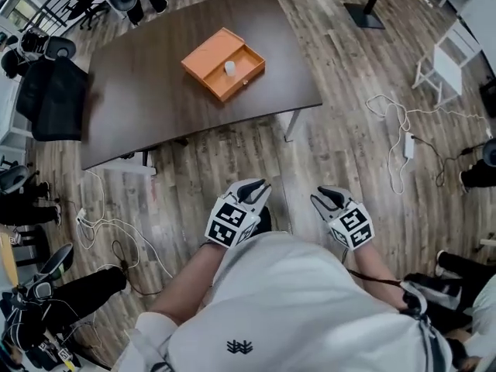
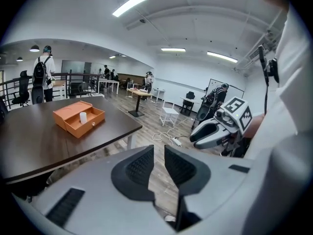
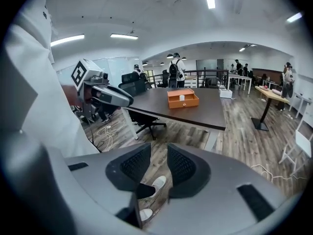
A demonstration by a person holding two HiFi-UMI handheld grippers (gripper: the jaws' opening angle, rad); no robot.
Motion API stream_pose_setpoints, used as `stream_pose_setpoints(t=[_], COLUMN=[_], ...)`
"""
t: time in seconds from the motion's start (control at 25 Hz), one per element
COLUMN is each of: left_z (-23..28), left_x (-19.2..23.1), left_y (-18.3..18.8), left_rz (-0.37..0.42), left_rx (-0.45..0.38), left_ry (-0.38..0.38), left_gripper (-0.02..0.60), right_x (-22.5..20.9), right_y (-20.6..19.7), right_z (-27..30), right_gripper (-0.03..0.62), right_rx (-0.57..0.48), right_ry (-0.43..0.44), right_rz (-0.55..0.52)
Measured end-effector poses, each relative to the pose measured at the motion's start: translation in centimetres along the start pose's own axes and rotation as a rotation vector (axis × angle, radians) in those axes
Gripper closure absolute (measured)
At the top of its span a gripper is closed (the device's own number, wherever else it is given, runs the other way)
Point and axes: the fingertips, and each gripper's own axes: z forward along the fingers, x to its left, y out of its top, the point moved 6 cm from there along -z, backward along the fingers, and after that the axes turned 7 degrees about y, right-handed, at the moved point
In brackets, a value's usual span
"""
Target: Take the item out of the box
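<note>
An orange box (image 1: 211, 55) lies with its lid flipped open on the dark wooden table (image 1: 155, 91), well ahead of me. A small white cylinder (image 1: 230, 67) stands upright in its tray. The left gripper view also shows the box (image 2: 71, 123) and the cylinder (image 2: 83, 117), and the box (image 3: 182, 101) appears far off in the right gripper view. My left gripper (image 1: 260, 186) and right gripper (image 1: 324, 198) are held close to my body, over the floor and short of the table. Each has a gap between its jaws, the left's narrower, and nothing in it.
A black office chair (image 1: 50, 91) stands at the table's left end. Cables and a power strip (image 1: 408, 144) lie on the wooden floor to the right, near a white stool (image 1: 442, 68). More cable (image 1: 108, 231) trails on the floor at the left. People stand in the background.
</note>
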Motion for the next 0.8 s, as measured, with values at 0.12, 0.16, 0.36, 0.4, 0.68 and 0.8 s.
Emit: stream_pose_setpoints(t=[0.12,0.16,0.36,0.4,0.68,0.8], left_z=[1.8,2.5,5.8,6.5,10.1,12.5], left_x=[5.7,7.4,15.1,16.7,24.2,27.1], left_y=[3.4,4.5,7.9,8.3,10.6,11.4], left_rz=[-0.018,-0.022,-0.036,-0.039,-0.133,-0.164], left_rx=[-0.025,-0.035,-0.056,-0.055,-0.051,-0.042], left_ry=[0.015,0.021,0.057,0.075,0.209,0.273], left_gripper=[0.514,0.511,0.491,0.485,0.469,0.457], right_x=[-2.7,-3.7,-7.9,-8.4,-12.3,-15.4], right_y=[4.5,5.7,10.4,11.4,14.7,16.1], right_z=[2.2,3.0,6.7,7.5,11.0,12.7], right_gripper=[0.497,0.497,0.499,0.499,0.500,0.503], right_rx=[0.011,0.019,0.020,0.014,0.066,0.075], right_ry=[-0.021,-0.028,-0.072,-0.072,-0.012,0.028], right_rz=[-0.014,-0.019,-0.013,-0.011,-0.027,-0.049])
